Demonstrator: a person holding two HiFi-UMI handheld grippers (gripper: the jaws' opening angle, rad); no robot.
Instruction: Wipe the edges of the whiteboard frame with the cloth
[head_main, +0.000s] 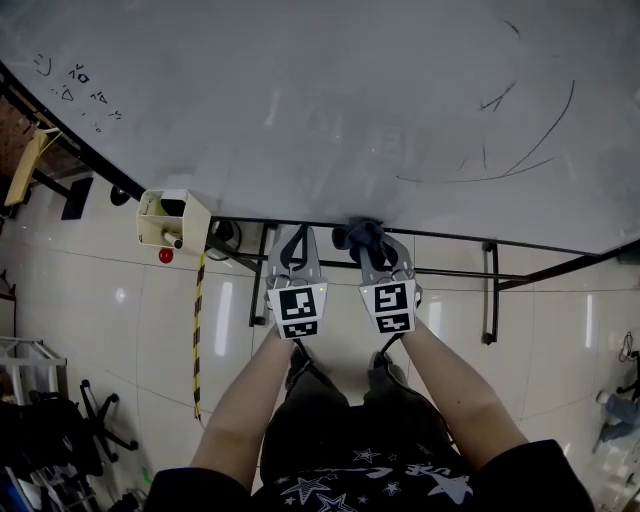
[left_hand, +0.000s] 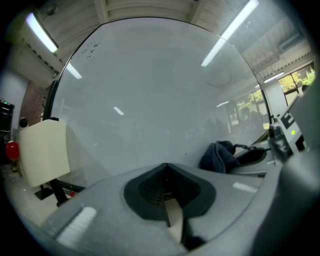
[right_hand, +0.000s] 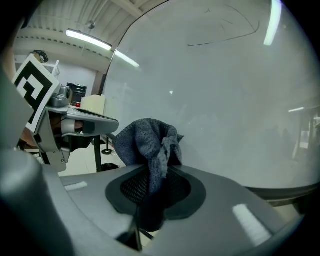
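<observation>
Head view: right claw (head_main: 376, 241) outstretched, cloth (head_main: 361, 235) at whiteboard frame (head_main: 450, 238)

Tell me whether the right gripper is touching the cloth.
Touching. The right gripper view shows the cloth pinched between the jaws of the right gripper, with its bunched end sticking out beyond them.

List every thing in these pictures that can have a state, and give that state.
Whiteboard: upright, bears pen marks.
Cloth: bunched, at whiteboard's lower edge.
Left gripper: shut, empty.
Right gripper: shut on cloth.
</observation>
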